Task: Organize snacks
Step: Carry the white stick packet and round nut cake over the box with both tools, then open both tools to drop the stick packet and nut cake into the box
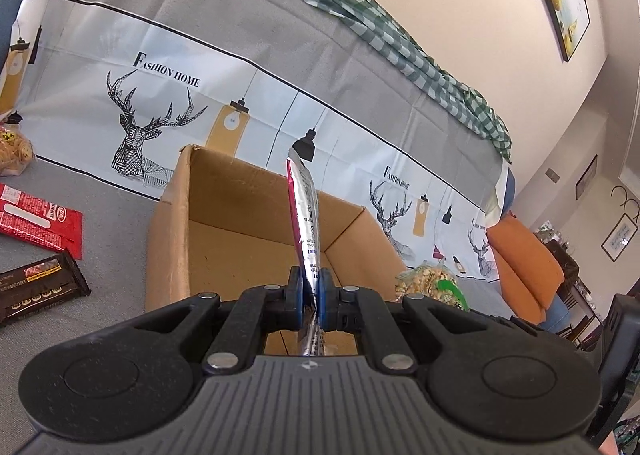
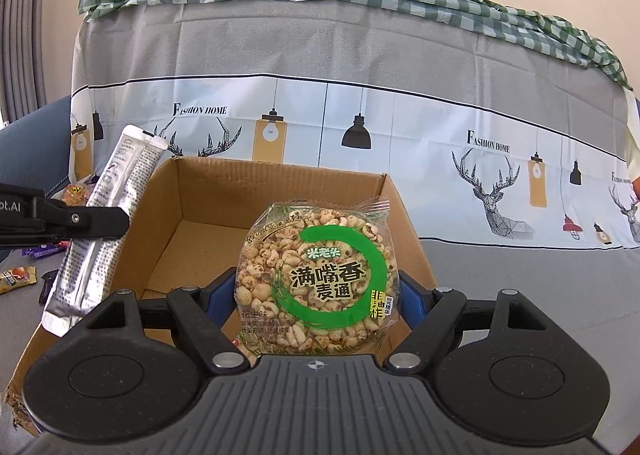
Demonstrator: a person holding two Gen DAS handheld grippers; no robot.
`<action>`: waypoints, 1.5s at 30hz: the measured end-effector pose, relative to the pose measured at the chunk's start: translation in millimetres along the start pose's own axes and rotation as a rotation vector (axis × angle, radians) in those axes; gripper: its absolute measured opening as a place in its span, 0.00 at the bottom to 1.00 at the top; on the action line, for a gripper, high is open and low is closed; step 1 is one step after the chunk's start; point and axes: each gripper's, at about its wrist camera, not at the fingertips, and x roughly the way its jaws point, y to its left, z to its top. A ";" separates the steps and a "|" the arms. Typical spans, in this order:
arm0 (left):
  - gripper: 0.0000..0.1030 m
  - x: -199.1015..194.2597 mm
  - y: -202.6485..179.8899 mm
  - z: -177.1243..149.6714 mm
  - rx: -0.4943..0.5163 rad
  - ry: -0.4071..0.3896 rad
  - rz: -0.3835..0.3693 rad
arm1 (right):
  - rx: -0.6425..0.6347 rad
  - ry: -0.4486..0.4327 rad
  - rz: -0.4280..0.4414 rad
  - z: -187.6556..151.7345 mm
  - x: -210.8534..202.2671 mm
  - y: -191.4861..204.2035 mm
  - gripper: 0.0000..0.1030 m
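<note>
**Both hand-held grippers carry snacks at the open box**

Left wrist view: the left hand-held gripper (image 1: 309, 293) is clamped on a slim silver-and-red sachet (image 1: 305, 211), which stands nearly upright between the blue pads, its top leaning slightly left; behind it sits the open cardboard box (image 1: 176, 231) on a grey cloth-covered surface (image 1: 116, 223); a red packet (image 1: 38, 221) and a dark brown bar (image 1: 38, 287) lie on the cloth to the left of the box, apart from it; a bag of puffed grain with a green ring (image 1: 434, 285) shows just right of the box's near corner.

Right wrist view: the right hand-held gripper (image 2: 318, 295) is closed on the round puffed-grain cake pack (image 2: 318, 281), printed face toward the camera, held in front of the cardboard box (image 2: 404, 223); at left, the left hand-held gripper (image 2: 116, 225) pinches the silver sachet (image 2: 100, 231), tilted, at the box's left wall; small loose snacks (image 2: 16, 279) lie on the cloth further left.
</note>
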 end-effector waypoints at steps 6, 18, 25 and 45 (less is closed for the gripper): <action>0.07 -1.4 -2.1 -0.2 0.001 -0.002 0.000 | -0.018 0.001 0.004 -0.2 0.9 0.6 0.79; 0.07 -0.7 -4.2 -0.8 0.017 -0.001 0.000 | -0.016 0.003 0.002 -1.0 2.0 0.5 0.79; 0.07 -0.1 -4.7 -0.5 0.021 -0.001 -0.001 | -0.015 0.004 0.001 -0.9 2.4 0.7 0.79; 0.11 0.9 -3.9 -0.8 0.000 0.014 -0.021 | -0.024 0.015 -0.010 -1.9 4.3 1.2 0.79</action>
